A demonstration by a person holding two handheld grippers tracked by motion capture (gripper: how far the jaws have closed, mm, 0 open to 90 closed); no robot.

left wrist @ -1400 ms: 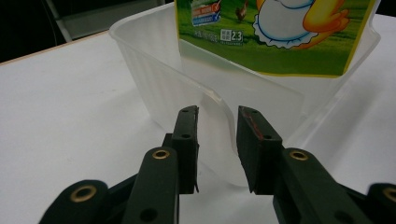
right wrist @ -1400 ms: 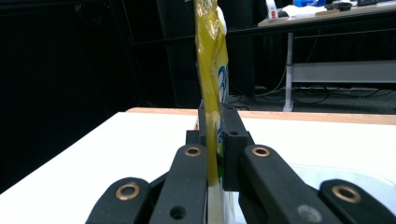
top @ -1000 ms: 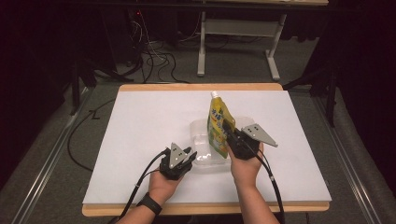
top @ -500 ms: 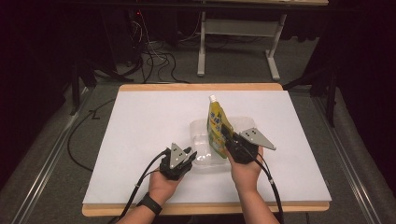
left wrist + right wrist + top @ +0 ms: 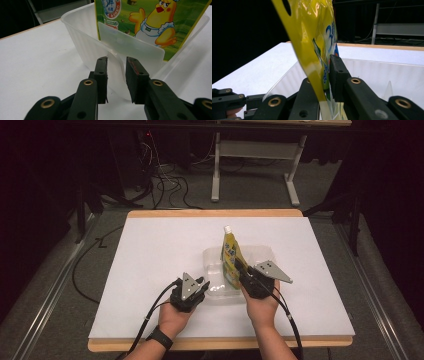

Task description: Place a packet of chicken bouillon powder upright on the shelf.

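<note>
Pinching the yellow pouch [image 5: 230, 262], the right gripper [image 5: 246, 274] stands it in the clear tub [image 5: 214, 257].

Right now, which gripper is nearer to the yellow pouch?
Right. The right gripper has its fingers on the yellow pouch; the left gripper holds the clear container's tab, beside the pouch.

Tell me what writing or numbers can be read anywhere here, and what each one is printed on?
"鲜": large character in the round badge on the yellow-green pouch, left gripper view.
"3": large blue figure on the pouch's side, right gripper view.
Small print under the badge and the blue lettering seen in the high view: too small or blurred to read.
The clear plastic tub carries no writing.
</note>
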